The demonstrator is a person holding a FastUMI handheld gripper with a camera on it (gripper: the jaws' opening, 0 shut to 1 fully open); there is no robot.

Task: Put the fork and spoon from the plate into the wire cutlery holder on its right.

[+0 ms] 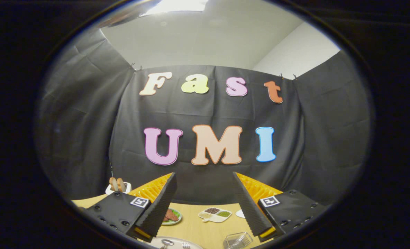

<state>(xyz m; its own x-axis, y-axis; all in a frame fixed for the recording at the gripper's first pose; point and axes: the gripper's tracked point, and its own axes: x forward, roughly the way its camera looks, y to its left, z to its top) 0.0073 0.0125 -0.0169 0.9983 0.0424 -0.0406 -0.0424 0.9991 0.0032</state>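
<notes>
Wooden table [198,230] beneath parted gripper [205,193] jaws

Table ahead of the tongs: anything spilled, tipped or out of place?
Nothing stands out. The spoon and fork lie on the plate below the open, empty tongs; the wire cutlery holder stands right of it. The divided dish beyond looks tidy.

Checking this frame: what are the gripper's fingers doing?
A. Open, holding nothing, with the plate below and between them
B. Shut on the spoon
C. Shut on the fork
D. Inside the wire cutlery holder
A: the gripper is spread with only tabletop in the gap, while fork and spoon lie on the plate.
</notes>
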